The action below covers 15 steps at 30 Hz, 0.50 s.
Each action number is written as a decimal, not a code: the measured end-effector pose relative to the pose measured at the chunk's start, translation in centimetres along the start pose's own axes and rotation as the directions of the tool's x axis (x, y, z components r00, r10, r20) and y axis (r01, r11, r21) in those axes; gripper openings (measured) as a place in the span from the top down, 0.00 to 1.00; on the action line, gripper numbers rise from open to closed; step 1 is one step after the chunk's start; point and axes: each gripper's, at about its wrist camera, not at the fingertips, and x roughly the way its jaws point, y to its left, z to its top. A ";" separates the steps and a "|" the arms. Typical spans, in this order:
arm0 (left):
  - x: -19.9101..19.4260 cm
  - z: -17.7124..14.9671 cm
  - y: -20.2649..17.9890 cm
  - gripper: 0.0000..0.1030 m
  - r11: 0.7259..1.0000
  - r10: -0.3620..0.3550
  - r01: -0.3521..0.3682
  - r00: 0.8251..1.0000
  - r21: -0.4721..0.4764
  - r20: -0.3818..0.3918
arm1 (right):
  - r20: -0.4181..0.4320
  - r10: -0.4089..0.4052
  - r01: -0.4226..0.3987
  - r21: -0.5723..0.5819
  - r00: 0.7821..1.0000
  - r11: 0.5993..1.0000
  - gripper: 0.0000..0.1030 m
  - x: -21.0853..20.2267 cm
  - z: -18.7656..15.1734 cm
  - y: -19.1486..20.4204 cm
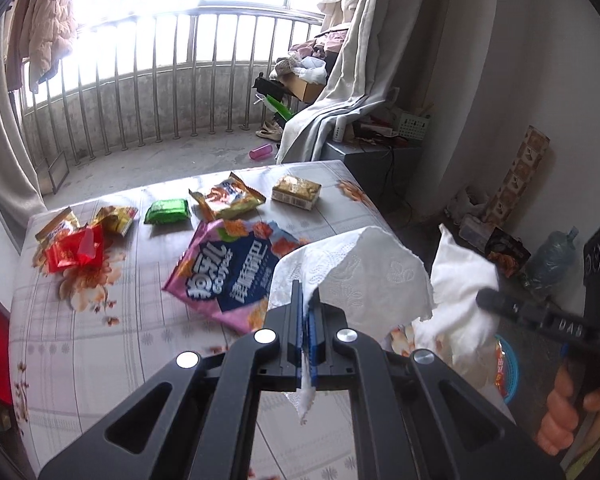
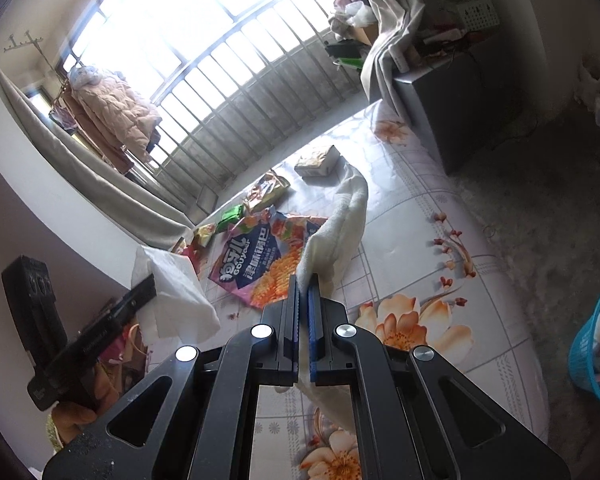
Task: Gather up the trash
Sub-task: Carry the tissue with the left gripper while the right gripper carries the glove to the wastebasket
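A: Start at the fingers. What does each pair have?

B: The left gripper [image 1: 306, 300] is pinching a sheet of white tissue [image 1: 364, 272]; the fingers are pressed together on its lower edge, and the sheet stands up and flops to the right of them. The right gripper [image 2: 304, 284] is clamped on a second white tissue [image 2: 346, 216], which trails away from its fingers over the tabletop [image 2: 440, 240].

A: So both are loaded. How would you carry this step well?

B: I would keep both pairs squeezed and lift clear of the wrappers, since thin paper probably tears or slips if it drags. The blue basket [image 2: 596, 352] on the floor to the right looks like the bin, so I would swing both tissues over it before letting go.

A: What trash remains, and where from the fingers?

B: Just beyond the left fingers lies the big pink snack bag [image 1: 224, 268]. Farther out are a green packet [image 1: 168, 211], an orange packet [image 1: 228, 196], a gold box [image 1: 296, 192], and red and yellow wrappers [image 1: 76, 252] well to the left.
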 end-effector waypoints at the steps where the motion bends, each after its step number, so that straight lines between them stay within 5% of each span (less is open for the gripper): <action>1: -0.4 -0.6 -0.3 0.98 1.000 0.002 -0.002 1.000 0.005 -0.006 | 0.000 0.000 0.000 -0.002 1.000 1.000 0.98 -0.2 -0.1 0.1; 15: -2.7 -6.2 -2.9 0.98 0.998 -0.010 0.013 0.998 0.056 -0.069 | 0.000 -0.024 0.024 -0.027 1.000 0.999 0.98 -3.1 -2.4 0.9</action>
